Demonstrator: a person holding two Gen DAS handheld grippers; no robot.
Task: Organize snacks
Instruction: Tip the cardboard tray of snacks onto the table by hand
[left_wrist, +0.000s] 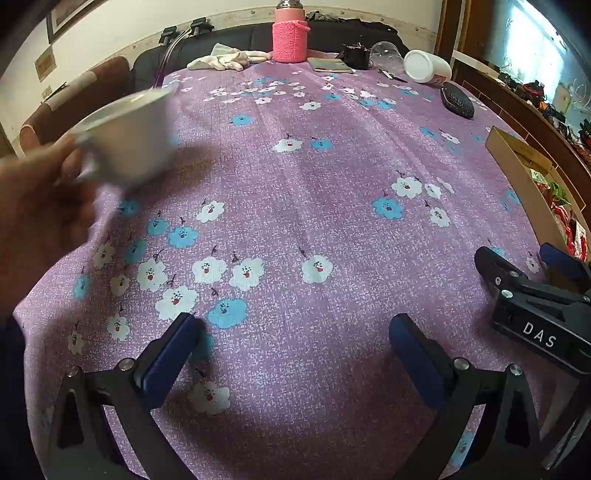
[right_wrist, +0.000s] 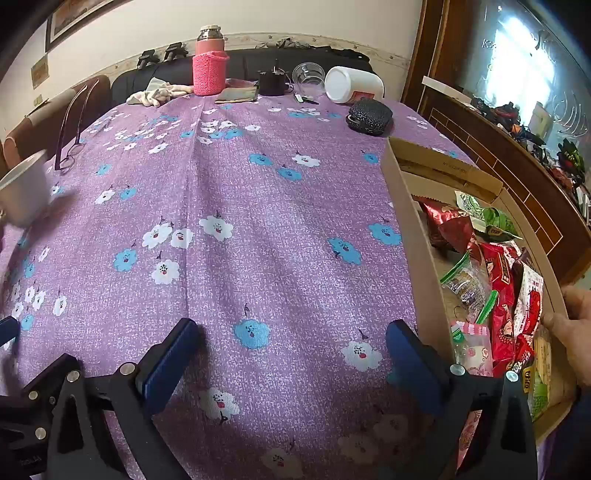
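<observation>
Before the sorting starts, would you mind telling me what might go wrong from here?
1. A hand holds a white bowl tilted above the cloth at the left; it could slip or hit the left tool.
2. The snacks lie heaped in the box, so the open right tool may catch two packets at once.
3. Another hand is on the box's near corner and could get pinched.

Wrapped snacks (right_wrist: 498, 295) — red, green, pink packets — lie jumbled inside the cardboard box (right_wrist: 417, 229).
</observation>
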